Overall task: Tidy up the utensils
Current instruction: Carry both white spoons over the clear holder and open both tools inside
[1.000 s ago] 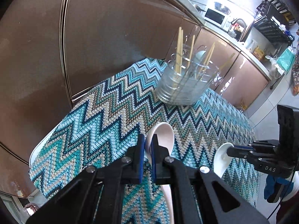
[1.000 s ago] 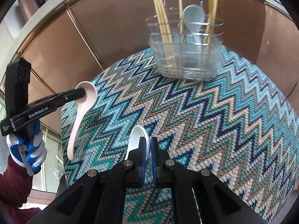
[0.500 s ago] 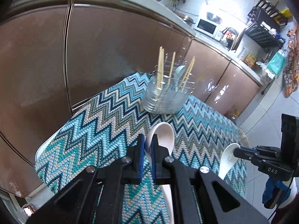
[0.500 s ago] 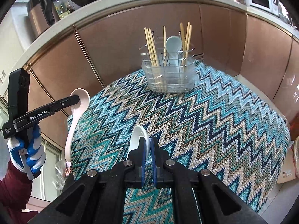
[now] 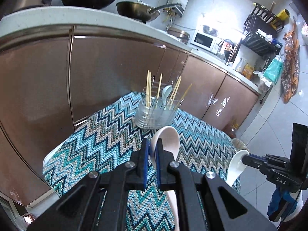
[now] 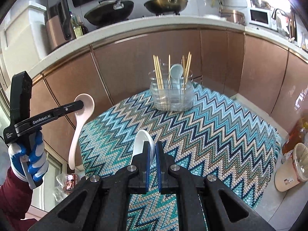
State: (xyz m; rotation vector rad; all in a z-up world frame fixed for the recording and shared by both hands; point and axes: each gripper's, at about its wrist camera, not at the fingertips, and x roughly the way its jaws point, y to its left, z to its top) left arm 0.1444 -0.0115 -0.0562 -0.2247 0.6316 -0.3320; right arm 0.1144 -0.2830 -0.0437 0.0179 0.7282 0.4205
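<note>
Both tools have risen and pulled back from the zigzag cloth (image 6: 221,134) since a second ago, so we now see the pans (image 6: 109,12) above. Nearest us, our left tool (image 5: 151,150) pinches a pinkish spoon (image 5: 169,140) by its bowl, and our right tool (image 6: 152,152) clamps a white spoon (image 6: 141,141). Farther off, the clear holder (image 6: 171,96) stands on the worktop with chopsticks (image 6: 157,71) and a pale blue spoon (image 6: 176,71).
</note>
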